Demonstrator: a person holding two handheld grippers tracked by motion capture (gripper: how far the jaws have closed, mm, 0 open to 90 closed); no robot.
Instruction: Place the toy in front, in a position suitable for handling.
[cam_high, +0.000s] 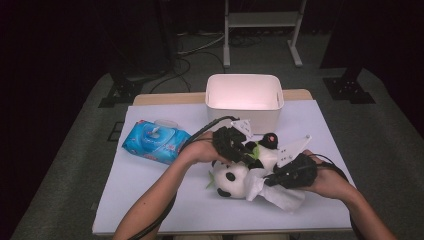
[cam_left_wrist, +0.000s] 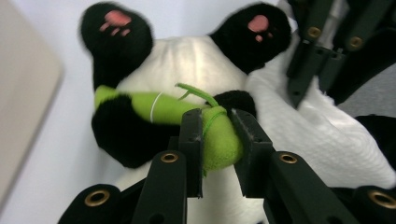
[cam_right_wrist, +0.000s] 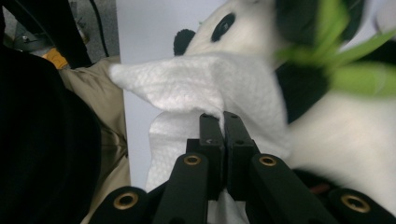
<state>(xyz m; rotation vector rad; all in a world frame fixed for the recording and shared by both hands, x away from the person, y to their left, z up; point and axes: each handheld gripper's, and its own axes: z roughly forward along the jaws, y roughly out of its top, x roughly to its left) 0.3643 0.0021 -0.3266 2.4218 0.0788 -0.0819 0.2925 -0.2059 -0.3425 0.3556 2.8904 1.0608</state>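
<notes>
White surface (cam_high: 150, 200) spread wide under everything, floor and metal stand legs beyond its far edge. White rectangular bin (cam_high: 244, 96) standing open at the far middle of the surface, near the plush but apart from it. Blue pack of wet wipes (cam_high: 155, 141) lying flat at the left, well apart from the bin and just beside the left hand (cam_high: 200, 150). Plush panda (cam_high: 245, 167) lying on its back at the middle of the surface between the two hands, head toward the near edge, black feet with pink pads toward the bin. White wipe (cam_high: 280, 196) draped against the panda's side near the head, spilling onto the surface by the right hand (cam_high: 332, 182). Left gripper (cam_left_wrist: 218, 135) over the panda's belly, fingers (cam_left_wrist: 191, 140) closed around the thick end of the green bamboo stalk (cam_left_wrist: 163, 106) held in the plush arms, green felt bulging between them. Right gripper (cam_right_wrist: 223, 126) low beside the panda, fingers (cam_right_wrist: 211, 135) pressed together on a fold of the white wipe (cam_right_wrist: 187, 84), panda's head and black eye patch just past it. Green stalk blurred at the upper right of the right gripper view.
</notes>
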